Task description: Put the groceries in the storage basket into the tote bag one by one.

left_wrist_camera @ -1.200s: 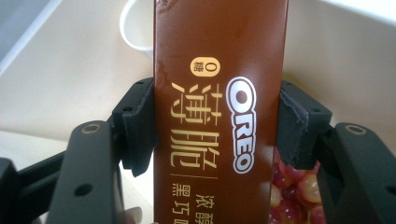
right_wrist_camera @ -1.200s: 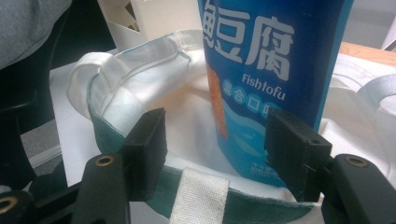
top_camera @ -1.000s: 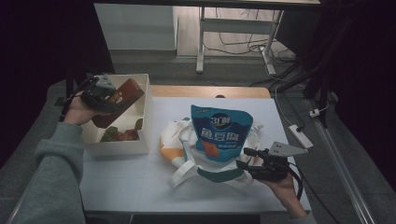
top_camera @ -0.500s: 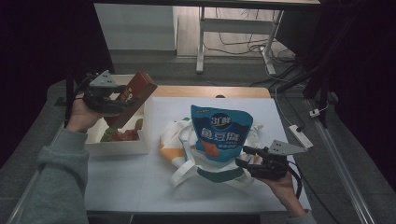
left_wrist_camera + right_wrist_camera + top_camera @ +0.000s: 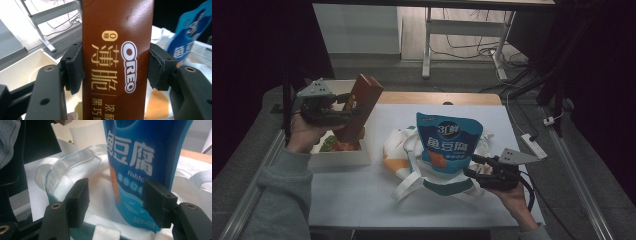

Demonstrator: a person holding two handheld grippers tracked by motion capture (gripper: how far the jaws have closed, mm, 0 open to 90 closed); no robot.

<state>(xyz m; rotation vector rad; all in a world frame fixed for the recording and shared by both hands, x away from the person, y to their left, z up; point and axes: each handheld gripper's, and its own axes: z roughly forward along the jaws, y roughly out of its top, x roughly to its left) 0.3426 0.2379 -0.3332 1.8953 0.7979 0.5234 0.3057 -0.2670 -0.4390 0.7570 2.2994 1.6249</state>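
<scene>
Left gripper (image 5: 343,111) first: its two black jaws are clamped tight on the narrow sides of a tall brown cardboard Oreo biscuit box (image 5: 358,106), pads (image 5: 74,71) pressed flat against the carton. That box is up in the air, leaning a little, right above the open white cardboard box (image 5: 343,156) at the left of the table, where red and green packets lie inside. In the left gripper view the brown box (image 5: 117,57) runs straight up between the pads, white and gold lettering facing the camera.

Over on the right, the right gripper (image 5: 476,167) sits low beside the white cloth tote bag with green and orange trim (image 5: 404,155). Its jaws stand wide apart, gripping nothing; in the right gripper view the lower edge of the blue plastic fish-tofu pouch (image 5: 145,160) rises between them, near the right pad (image 5: 157,200). The pouch (image 5: 448,142) stands upright in the bag at mid-table, on the white tabletop (image 5: 362,200).
</scene>
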